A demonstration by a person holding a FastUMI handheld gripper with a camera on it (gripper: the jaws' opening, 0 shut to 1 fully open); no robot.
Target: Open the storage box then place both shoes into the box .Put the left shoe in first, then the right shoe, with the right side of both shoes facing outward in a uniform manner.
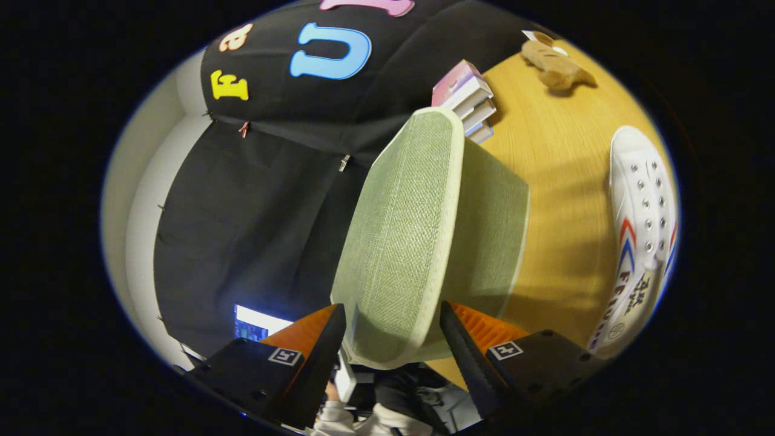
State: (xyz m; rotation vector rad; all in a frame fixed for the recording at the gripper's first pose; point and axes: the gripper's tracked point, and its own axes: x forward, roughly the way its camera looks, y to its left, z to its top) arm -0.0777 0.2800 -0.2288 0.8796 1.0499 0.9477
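Between your fingers sat the near edge of the green fabric lid, raised and tilted so its woven face and pale piped rim ran away from the gripper toward the booth wall. Your claw stood part open, one finger on each side of that rim; whether both actually pressed on the cloth could not be told, since the lid looked a shade narrower than the gap. Beside the lid, a green wall of what seemed to be the box rested on the wooden table.

You were, by the look of it, on the first step: opening the box. Neither shoe was inside that could be seen. One white shoe with red and blue stripes lay on the table well apart from the box, off beyond your right finger. Which shoe it was could not be read from here. Past the lid stood a stack of books, and further off a plush toy.

Your next move likely called for swinging the lid fully back until it stayed open by itself, then letting go cleanly so it did not fall shut, and only then reaching for the left shoe, turned so its right side would face outward
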